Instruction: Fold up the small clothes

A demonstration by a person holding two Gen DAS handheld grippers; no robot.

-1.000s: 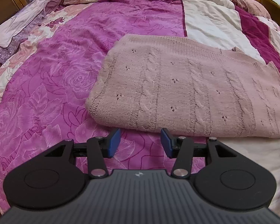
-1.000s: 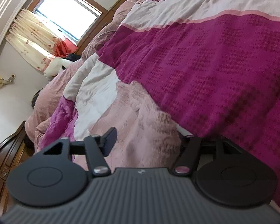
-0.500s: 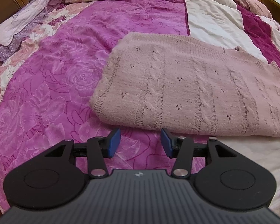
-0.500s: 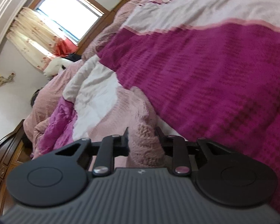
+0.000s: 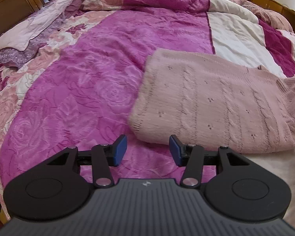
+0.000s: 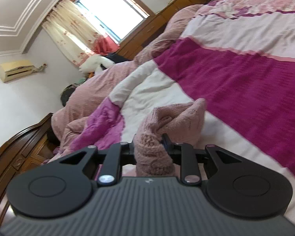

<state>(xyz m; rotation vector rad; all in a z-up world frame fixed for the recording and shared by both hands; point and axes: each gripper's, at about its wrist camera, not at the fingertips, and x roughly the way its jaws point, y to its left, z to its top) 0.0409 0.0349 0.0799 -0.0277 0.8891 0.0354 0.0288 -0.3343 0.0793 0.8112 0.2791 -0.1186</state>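
Right gripper (image 6: pixel 149 147): jaws have just been closing, now clamped on a bunched edge of the pink knit sweater (image 5: pixel 216 106), lifting it, probably its right corner. Sweater fills right half of left view, on bedspread (image 5: pixel 88 78). Left gripper (image 5: pixel 148 150) apart, empty. Next fold starting.

left wrist angled down, right nearly level, shared sweater (image 5: pixel 216 102)

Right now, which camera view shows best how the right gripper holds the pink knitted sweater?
The right wrist view. There the right gripper is shut on a bunched edge of the pink knitted sweater, its jaws having just closed on it. The left wrist view shows the sweater lying folded on the bedspread, with its right end lifted, but not the grip itself.
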